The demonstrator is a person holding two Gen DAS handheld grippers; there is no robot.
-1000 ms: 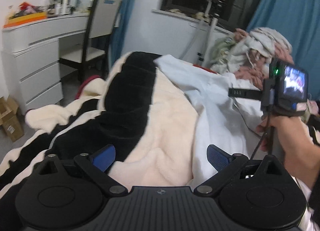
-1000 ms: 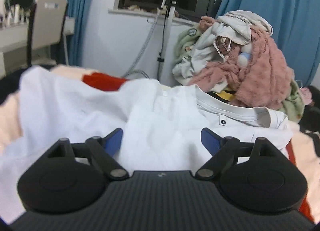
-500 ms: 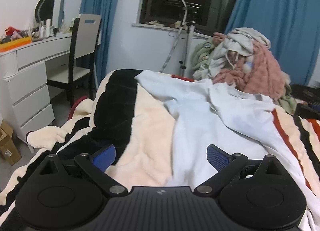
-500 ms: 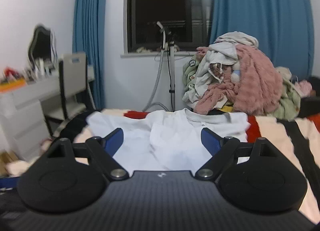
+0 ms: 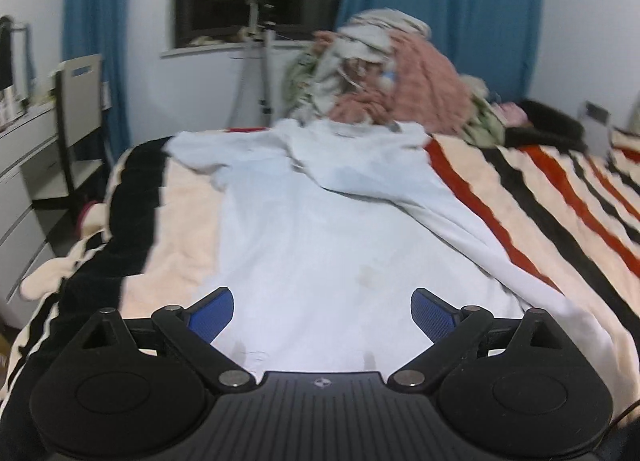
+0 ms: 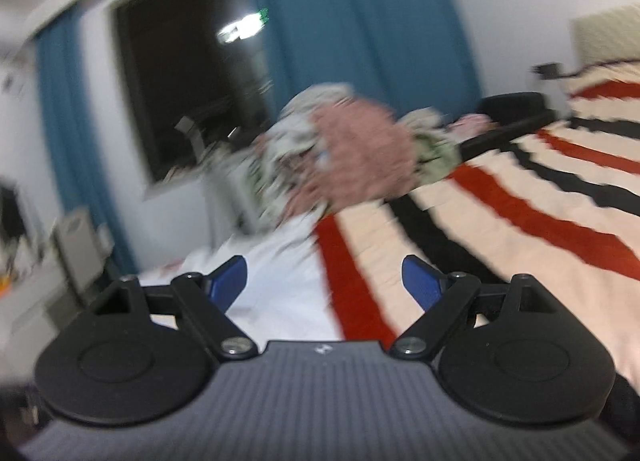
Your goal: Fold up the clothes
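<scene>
White shirt [image 5: 328,229] sprawls lengthwise along the striped blanket's [image 5: 560,221] left side (rumpled up top), laundry heap [image 5: 384,77] at the far edge; left gripper [image 5: 322,311] and right gripper [image 6: 324,281] both spread, empty.

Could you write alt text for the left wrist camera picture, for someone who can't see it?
A white cotton shirt lies spread on a cream, black and red striped blanket. The open left hand-held gripper hovers over its near edge; a heap of mixed laundry sits behind.

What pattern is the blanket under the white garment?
Cream blanket with red and black stripes, clearest in the left wrist view; the white garment lies on it.
</scene>
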